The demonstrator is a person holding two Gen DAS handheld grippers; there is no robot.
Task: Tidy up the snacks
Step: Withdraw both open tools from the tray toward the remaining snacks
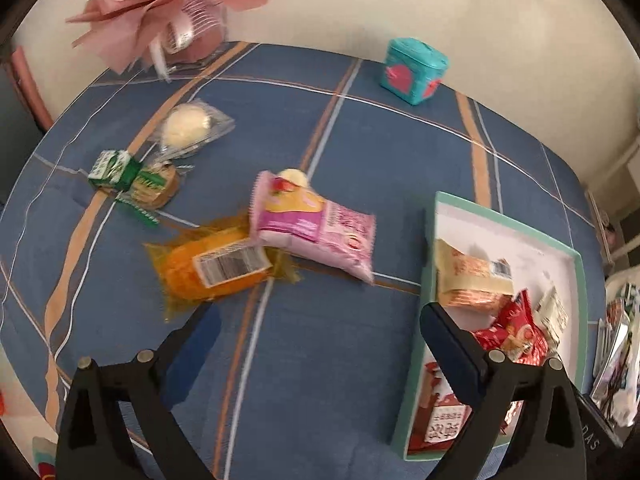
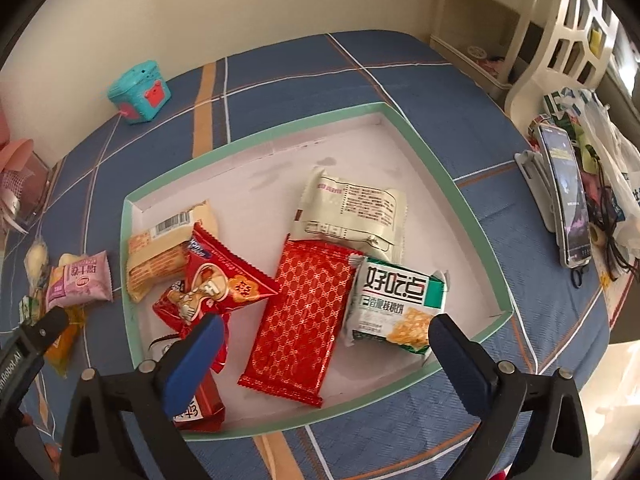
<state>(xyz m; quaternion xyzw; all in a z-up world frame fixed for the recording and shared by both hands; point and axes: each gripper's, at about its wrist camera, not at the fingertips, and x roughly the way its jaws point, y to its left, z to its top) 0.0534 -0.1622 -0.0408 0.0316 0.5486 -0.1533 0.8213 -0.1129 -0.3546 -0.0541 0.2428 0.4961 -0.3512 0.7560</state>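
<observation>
Both our claws, left (image 1: 320,312) and right (image 2: 326,326), gape empty: several snacks fill the tray (image 2: 420,136) beneath the right, five packets, the pink packet (image 1: 316,226) among them, wait ahead of the left.

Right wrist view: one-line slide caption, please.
Open right gripper above the green-rimmed tray holding several snack packets, including a red patterned wrapper.

Counter (image 2: 400,80) covered by blue plaid cloth with orange and white stripes. Plain cream wall (image 2: 200,8) seen behind it. Cream openwork chair back (image 2: 560,52) noted at right, brightly lit.
</observation>
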